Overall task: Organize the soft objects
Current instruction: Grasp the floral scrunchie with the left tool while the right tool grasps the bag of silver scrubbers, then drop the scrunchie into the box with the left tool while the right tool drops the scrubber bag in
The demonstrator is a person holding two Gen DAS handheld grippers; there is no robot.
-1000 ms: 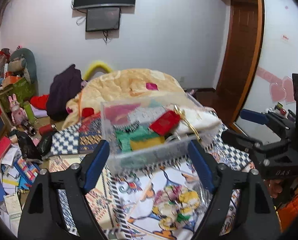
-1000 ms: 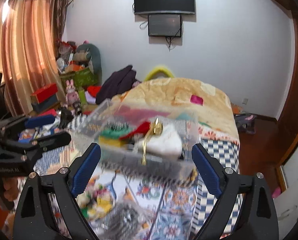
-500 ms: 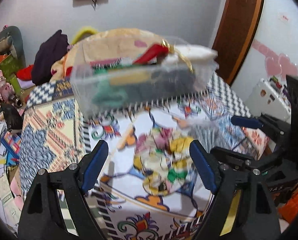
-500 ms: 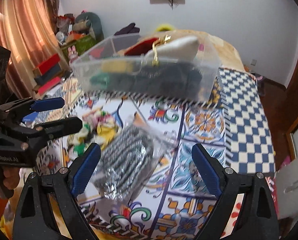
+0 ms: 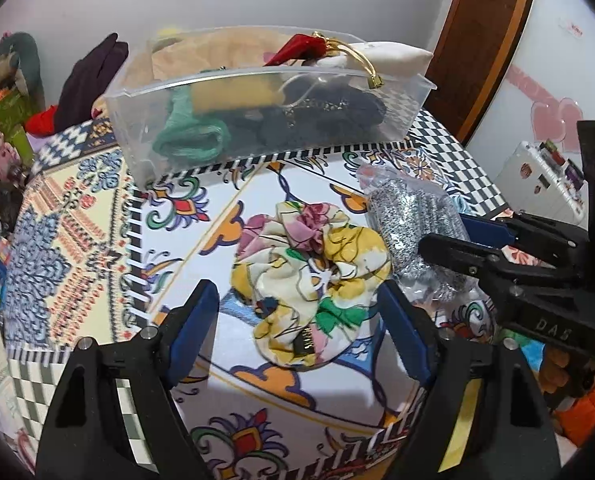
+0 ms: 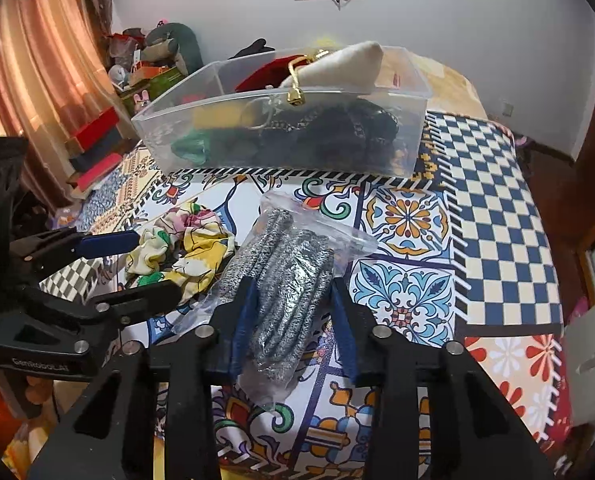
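A floral scrunchie (image 5: 313,276) lies on the patterned cloth; my left gripper (image 5: 297,312) is open with its jaws on either side of it. It also shows in the right wrist view (image 6: 185,248). A clear bag of grey knit fabric (image 6: 285,280) lies beside it, also seen from the left wrist (image 5: 413,220). My right gripper (image 6: 293,304) straddles the bag, jaws part closed and close to its sides. A clear plastic bin (image 5: 265,104) holding soft items stands at the back, also in the right wrist view (image 6: 281,120).
The table carries a tiled, checkered cloth (image 6: 493,216). A quilt-covered bed (image 6: 445,80) lies behind the bin. Clutter, boxes and soft toys (image 5: 1,120) fill the left side. A wooden door (image 5: 493,20) is at the right.
Both grippers have dropped from facing the bin down to the table. The left now frames the scrunchie. The right has narrowed its jaws around the bag.
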